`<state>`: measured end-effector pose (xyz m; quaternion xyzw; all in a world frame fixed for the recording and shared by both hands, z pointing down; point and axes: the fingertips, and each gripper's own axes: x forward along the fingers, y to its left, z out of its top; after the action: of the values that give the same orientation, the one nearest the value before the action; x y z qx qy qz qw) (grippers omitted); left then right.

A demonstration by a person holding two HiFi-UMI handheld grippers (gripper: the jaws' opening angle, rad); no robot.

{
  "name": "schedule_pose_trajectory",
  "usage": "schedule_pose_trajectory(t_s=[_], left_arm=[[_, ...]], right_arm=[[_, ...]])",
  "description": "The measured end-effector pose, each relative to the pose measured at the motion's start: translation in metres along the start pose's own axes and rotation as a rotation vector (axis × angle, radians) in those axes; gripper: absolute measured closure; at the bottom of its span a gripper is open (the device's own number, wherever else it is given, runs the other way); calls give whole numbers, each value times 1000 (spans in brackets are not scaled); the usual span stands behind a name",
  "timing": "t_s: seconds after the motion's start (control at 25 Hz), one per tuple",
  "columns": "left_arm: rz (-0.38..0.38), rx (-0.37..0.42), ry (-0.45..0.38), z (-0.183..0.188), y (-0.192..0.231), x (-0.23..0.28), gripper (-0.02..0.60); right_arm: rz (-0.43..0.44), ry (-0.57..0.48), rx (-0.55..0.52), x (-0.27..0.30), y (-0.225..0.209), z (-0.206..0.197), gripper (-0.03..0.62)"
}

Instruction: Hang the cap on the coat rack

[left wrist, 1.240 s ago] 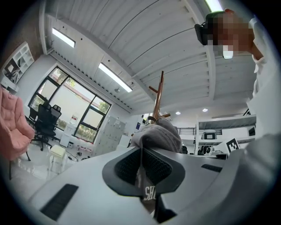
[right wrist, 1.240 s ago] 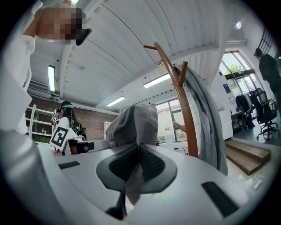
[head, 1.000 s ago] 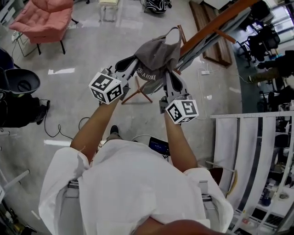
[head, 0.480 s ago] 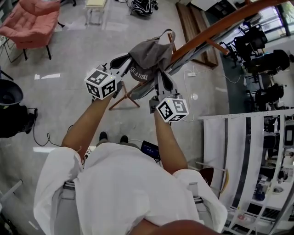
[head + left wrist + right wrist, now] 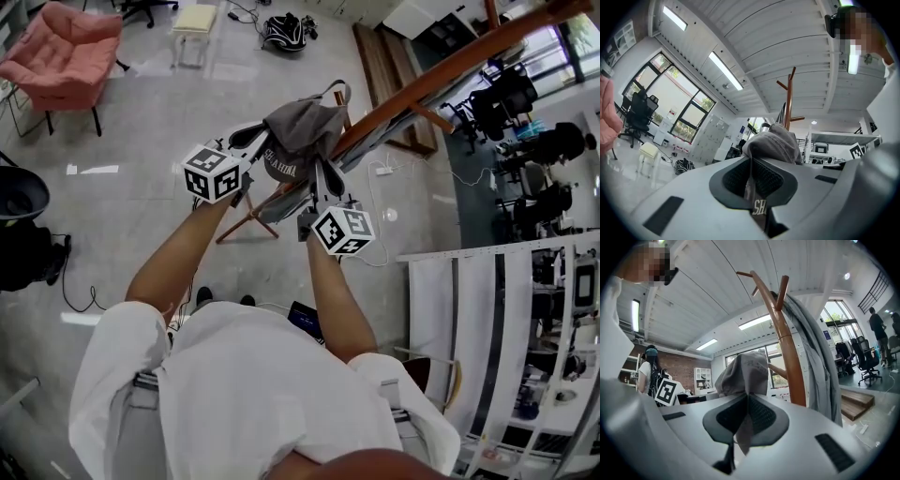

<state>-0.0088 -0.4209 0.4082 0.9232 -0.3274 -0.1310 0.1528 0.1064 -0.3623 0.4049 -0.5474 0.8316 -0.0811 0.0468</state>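
A grey cap (image 5: pixel 302 131) hangs between my two grippers, held up beside the wooden coat rack (image 5: pixel 427 80). My left gripper (image 5: pixel 257 137) is shut on the cap's left edge; its own view shows the grey fabric (image 5: pixel 774 143) pinched between the jaws, with the rack (image 5: pixel 789 101) behind. At the cap's right side my right gripper (image 5: pixel 321 171) is shut on it, and in the right gripper view the cap (image 5: pixel 744 373) bulges just left of the rack's pole (image 5: pixel 785 338). A grey garment (image 5: pixel 813 357) hangs on the rack.
A pink armchair (image 5: pixel 58 58) and a small stool (image 5: pixel 192 23) stand on the floor at upper left. A black bag (image 5: pixel 283 33) lies beyond. Office chairs (image 5: pixel 530 145) and white racks (image 5: pixel 487 309) fill the right side. A person with a backpack (image 5: pixel 649 373) stands behind.
Both grippers have carried the cap up and closer to the rack's pole. The view has shifted, and the armchair now shows nearer the upper left corner.
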Motion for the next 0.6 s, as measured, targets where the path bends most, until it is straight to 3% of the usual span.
schedule_pose_trajectory(t_s=[0.6], left_arm=[[31, -96, 51, -36, 26, 37, 552]], right_arm=[[-30, 34, 71, 11, -18, -19, 566]])
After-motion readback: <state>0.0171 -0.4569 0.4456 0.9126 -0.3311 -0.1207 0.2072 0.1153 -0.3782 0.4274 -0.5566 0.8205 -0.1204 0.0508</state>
